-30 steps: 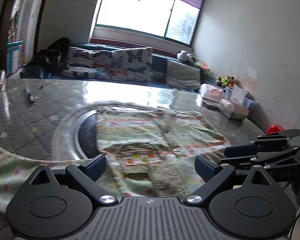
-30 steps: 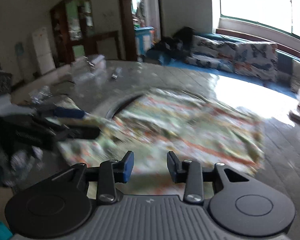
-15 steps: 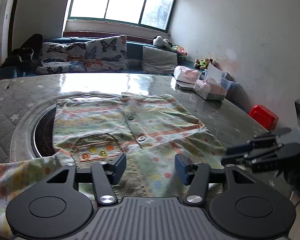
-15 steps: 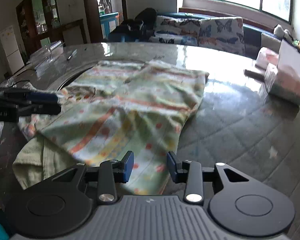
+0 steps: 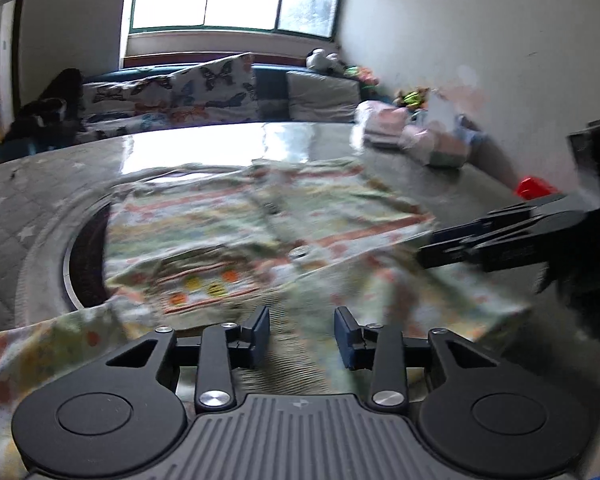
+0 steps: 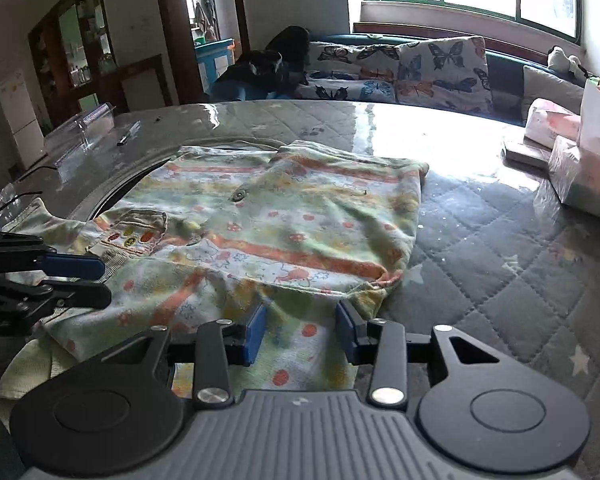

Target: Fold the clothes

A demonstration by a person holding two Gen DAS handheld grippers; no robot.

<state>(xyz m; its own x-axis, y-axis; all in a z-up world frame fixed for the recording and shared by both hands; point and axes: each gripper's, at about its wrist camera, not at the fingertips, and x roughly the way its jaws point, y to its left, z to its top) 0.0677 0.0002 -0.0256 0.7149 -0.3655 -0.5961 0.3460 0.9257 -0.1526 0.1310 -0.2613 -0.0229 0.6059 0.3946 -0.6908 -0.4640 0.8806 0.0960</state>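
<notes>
1. Right wrist view: your pale green child's shirt with orange stripes and buttons (image 6: 284, 220) lies spread on the grey quilted bench (image 6: 500, 272).
2. Your right gripper (image 6: 300, 330) has its jaws apart, hovering over the hem.
3. Your left gripper (image 5: 302, 334) is the same, jaws parted, holding nothing.

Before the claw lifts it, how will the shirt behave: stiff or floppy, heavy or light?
Probably floppy: the shirt lies in soft wrinkles, and its near part is already folded over itself. It looks like thin knit cloth, so likely light. Lifted at one corner, the rest would likely sag and drag on the table. The buttons add little weight.
</notes>
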